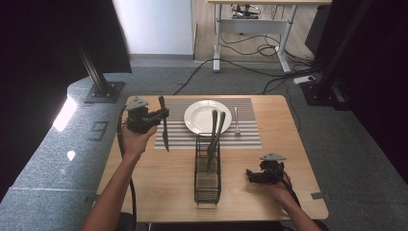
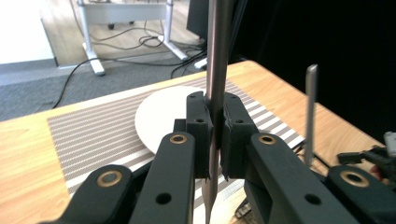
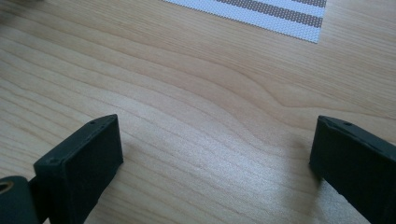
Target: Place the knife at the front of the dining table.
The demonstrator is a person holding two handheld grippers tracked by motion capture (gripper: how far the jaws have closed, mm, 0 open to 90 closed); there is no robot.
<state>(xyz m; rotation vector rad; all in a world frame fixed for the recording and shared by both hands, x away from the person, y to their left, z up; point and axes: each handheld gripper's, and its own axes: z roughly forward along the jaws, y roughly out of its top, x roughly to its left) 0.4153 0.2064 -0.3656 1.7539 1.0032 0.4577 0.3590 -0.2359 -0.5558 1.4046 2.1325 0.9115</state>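
Note:
My left gripper is shut on a table knife, held upright with its blade pointing down over the left edge of the striped placemat. In the left gripper view the jaws clamp the knife at mid-length. A white plate lies on the mat with a fork to its right. My right gripper rests low at the table's right front, open, with nothing between its jaws.
A black wire caddy stands at the table's middle front with two utensils upright in it; one handle shows in the left gripper view. The wooden table is bare around the right gripper. Desk legs and cables lie beyond the table.

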